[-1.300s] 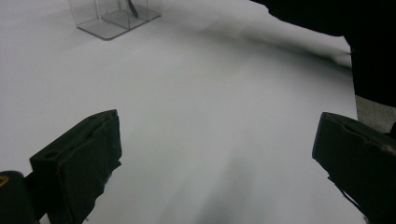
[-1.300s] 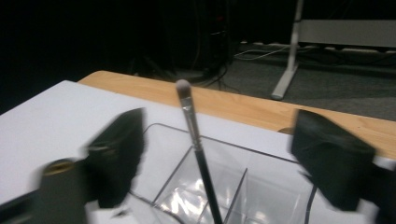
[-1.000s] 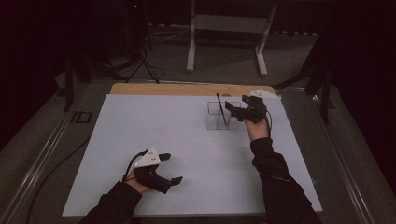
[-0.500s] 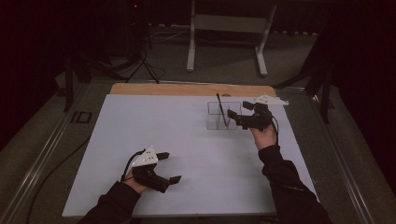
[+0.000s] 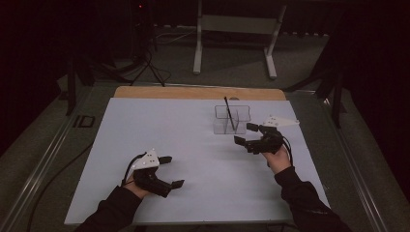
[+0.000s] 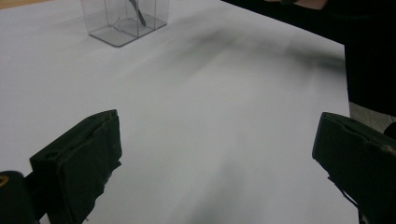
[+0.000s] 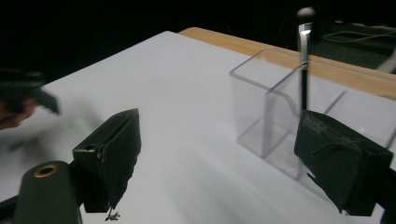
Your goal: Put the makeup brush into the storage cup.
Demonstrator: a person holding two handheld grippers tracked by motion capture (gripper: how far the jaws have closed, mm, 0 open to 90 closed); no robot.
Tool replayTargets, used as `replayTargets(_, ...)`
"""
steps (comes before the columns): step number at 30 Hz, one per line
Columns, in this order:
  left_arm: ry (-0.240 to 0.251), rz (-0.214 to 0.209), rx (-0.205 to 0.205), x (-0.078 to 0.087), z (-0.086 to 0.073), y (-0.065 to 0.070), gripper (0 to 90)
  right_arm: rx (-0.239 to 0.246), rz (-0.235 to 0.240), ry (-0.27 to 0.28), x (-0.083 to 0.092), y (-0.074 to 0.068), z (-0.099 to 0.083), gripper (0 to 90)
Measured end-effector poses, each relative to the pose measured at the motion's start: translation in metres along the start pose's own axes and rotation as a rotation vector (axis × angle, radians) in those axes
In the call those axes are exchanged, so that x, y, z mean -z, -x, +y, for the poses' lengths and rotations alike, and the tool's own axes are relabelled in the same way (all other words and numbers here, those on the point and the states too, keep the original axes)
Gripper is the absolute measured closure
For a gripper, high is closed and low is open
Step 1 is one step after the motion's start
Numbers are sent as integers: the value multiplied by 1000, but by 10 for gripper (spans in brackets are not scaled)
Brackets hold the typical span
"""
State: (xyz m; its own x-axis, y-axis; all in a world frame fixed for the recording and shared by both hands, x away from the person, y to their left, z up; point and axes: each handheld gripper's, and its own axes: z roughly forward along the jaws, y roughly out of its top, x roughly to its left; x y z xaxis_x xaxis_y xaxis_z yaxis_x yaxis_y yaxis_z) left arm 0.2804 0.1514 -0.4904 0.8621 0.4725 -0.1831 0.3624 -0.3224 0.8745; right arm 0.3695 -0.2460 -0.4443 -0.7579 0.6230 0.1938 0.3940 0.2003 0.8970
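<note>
A clear plastic holder (image 5: 232, 119) with compartments stands at the back right of the white table sheet (image 5: 159, 135). A thin black pen (image 5: 229, 112) leans upright inside it; the holder (image 7: 280, 121) and pen (image 7: 303, 60) are close ahead in the right gripper view. My right gripper (image 5: 247, 134) hovers just in front and right of the holder, open, nothing between its jaws. My left gripper (image 5: 171, 171) rests low near the front left of the sheet, open and empty. The holder (image 6: 123, 21) sits far off in the left gripper view.
A wooden table edge (image 5: 193, 92) runs along the back of the sheet. A metal stand (image 5: 237, 34) and a tripod (image 5: 145, 63) are on the dark floor behind the table. A cable (image 5: 53, 183) trails off the left side.
My right gripper has drawn back toward the person and down from the holder, leaving the pen standing in it. The left gripper has barely moved.
</note>
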Motion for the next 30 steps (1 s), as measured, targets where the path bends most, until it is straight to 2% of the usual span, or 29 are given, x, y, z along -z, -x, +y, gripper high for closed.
replayTargets(10, -16, -3, -9, 7, -2, 0, 24, 36, 69, -19, 16, -20, -26, 146)
replayTargets(16, -15, 1, -8, 17, -6, -2, 24, 89, 80, -31, 29, -26, -39, 146)
replayTargets(23, -10, 18, -14, 32, -12, -6, 25, 94, 99, -43, 41, -30, -55, 146)
replayTargets(30, -14, 24, -9, 47, -21, -8, 25, 90, 93, -47, 52, -33, -69, 145)
